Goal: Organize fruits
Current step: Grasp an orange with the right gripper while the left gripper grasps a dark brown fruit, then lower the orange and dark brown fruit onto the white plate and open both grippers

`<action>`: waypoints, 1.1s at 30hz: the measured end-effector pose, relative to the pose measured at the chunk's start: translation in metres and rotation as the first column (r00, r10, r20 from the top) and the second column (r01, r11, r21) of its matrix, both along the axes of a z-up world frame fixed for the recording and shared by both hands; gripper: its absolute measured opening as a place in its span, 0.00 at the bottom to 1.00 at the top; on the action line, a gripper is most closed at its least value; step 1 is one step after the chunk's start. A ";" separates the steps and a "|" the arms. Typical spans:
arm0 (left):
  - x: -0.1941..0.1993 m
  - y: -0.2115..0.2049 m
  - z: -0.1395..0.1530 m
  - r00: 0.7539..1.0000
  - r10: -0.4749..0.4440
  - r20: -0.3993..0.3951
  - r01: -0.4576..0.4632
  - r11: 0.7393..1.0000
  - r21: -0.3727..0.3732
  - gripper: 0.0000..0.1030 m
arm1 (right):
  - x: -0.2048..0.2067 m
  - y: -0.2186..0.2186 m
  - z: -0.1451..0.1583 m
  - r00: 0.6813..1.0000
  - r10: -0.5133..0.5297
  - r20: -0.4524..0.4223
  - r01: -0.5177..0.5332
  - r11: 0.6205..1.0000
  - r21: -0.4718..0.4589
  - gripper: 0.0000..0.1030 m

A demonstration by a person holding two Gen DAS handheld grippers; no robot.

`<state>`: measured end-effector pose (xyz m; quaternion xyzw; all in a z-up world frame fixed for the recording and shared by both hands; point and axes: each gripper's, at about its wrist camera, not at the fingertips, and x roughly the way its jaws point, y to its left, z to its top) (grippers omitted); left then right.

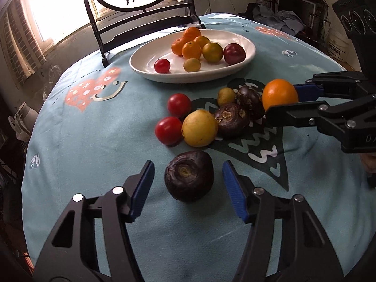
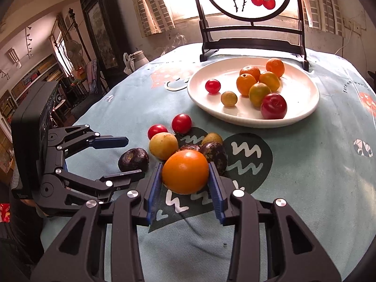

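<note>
My left gripper is open, its fingers on either side of a dark purple fruit lying on the cloth, not touching it. My right gripper is shut on an orange fruit, also seen in the left wrist view. A white plate at the back holds several oranges, a small red tomato and a dark red fruit. Loose on the cloth lie two red tomatoes, a yellow fruit, a small yellow-green fruit and two more dark purple fruits.
The round table has a light blue patterned cloth. A black-framed decorative screen stands behind the plate. A white jug stands beyond the table's far left edge. Room clutter surrounds the table.
</note>
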<state>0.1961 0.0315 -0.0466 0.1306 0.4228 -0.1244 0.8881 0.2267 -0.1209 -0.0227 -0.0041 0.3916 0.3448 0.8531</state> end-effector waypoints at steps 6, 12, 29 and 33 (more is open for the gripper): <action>0.004 -0.001 -0.006 0.999 -0.002 -0.032 0.002 1.000 0.002 0.50 | 0.001 -0.001 -0.003 1.000 -0.008 -0.009 0.008 1.000 -0.011 0.38; 0.004 0.004 -0.007 0.999 0.002 -0.044 -0.003 1.000 -0.018 0.46 | 0.001 -0.001 -0.003 1.000 -0.011 -0.011 0.011 1.000 -0.014 0.38; 0.034 0.015 0.036 0.998 0.032 -0.044 -0.041 0.977 -0.207 0.43 | 0.036 -0.027 0.019 0.987 -0.143 0.073 0.139 0.989 0.051 0.38; 0.070 0.006 0.052 0.996 0.090 0.016 -0.085 0.972 -0.219 0.43 | 0.066 -0.040 0.019 0.970 -0.224 0.094 0.218 0.973 0.072 0.38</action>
